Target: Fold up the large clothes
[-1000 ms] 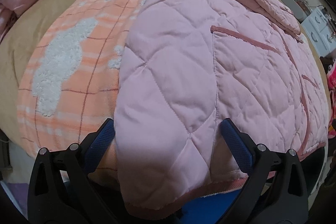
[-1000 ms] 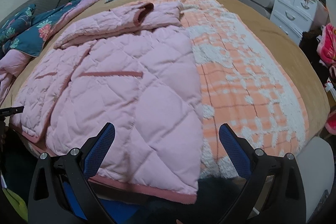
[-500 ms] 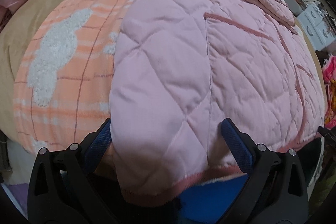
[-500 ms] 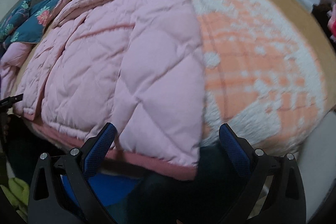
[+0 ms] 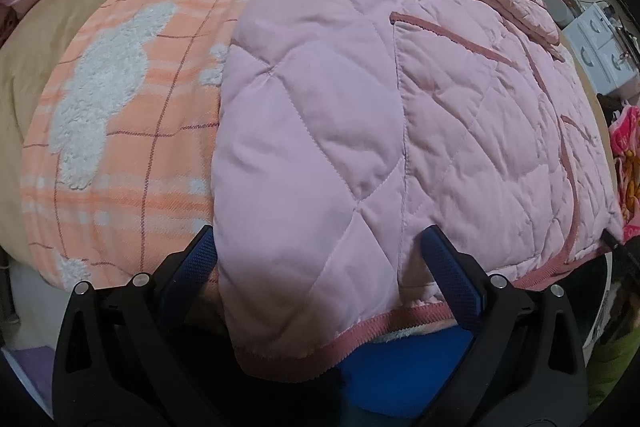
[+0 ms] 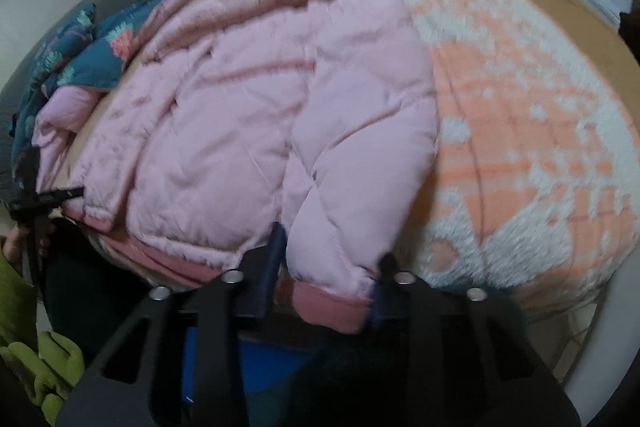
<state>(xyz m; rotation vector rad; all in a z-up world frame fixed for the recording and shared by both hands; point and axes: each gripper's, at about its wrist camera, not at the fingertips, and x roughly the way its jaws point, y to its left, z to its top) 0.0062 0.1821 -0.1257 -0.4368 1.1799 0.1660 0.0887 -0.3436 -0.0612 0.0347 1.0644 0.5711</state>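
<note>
The right gripper [image 6: 328, 263] is now closed on the hem of the pink jacket [image 6: 280, 131]; before, its jaws stood wide. The hem corner bunches between them. The left gripper [image 5: 320, 251] has moved nearer.

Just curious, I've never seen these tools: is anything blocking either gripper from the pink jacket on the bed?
Nothing visible does. The right gripper is closing on the pink jacket's hem corner, which bunches between its fingers. The left gripper is open, with the jacket's hem lying directly between its fingers. Only the orange blanket lies beside the jacket.
</note>
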